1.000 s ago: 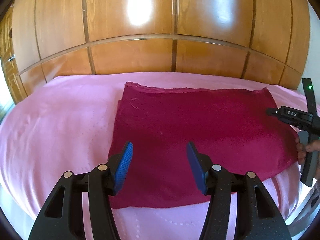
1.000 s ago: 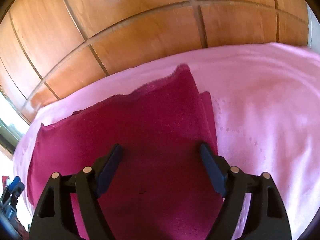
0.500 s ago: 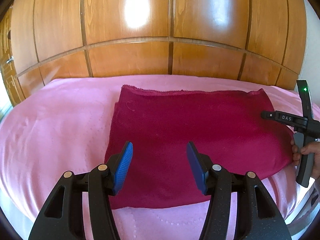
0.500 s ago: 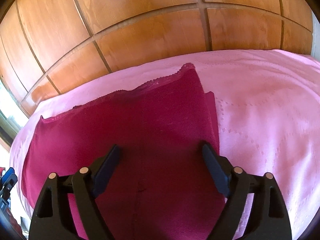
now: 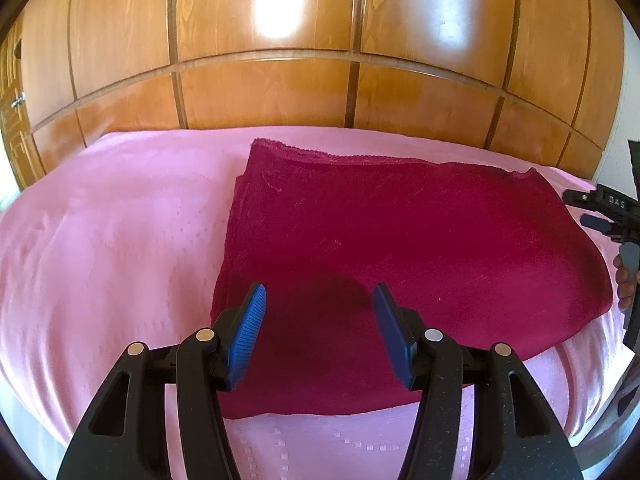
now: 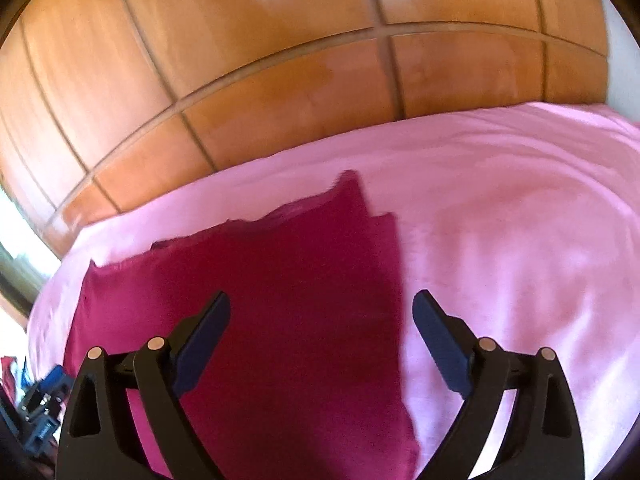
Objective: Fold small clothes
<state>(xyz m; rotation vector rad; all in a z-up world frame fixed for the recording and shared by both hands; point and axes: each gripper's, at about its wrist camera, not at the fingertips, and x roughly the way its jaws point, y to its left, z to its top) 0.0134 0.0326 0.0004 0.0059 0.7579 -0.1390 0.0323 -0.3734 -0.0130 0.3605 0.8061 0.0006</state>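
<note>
A dark red cloth [image 5: 400,256] lies folded flat on the pink bedspread [image 5: 112,232], its frayed edge toward the wooden wall. My left gripper [image 5: 320,300] hovers above the cloth's near left part, open, with nothing between its blue pads. In the right wrist view the same cloth [image 6: 280,300] fills the lower left, and a lower layer sticks out along its right edge. My right gripper [image 6: 320,312] hangs over that right edge; its jaws are opening wide and hold nothing. The right gripper's body [image 5: 616,216] and a hand show at the left view's right border.
A glossy wooden panelled wall [image 5: 320,60] stands right behind the bed. Bare pink bedspread [image 6: 520,220] stretches to the right of the cloth. Blue and black gear [image 6: 40,412] sits at the right view's lower left corner. The bed's near edge drops off at the lower right [image 5: 600,412].
The right gripper's jaws have spread wider and it has shifted right, so the cloth's right edge now lies between its fingers. The left gripper has dipped slightly toward the cloth.
</note>
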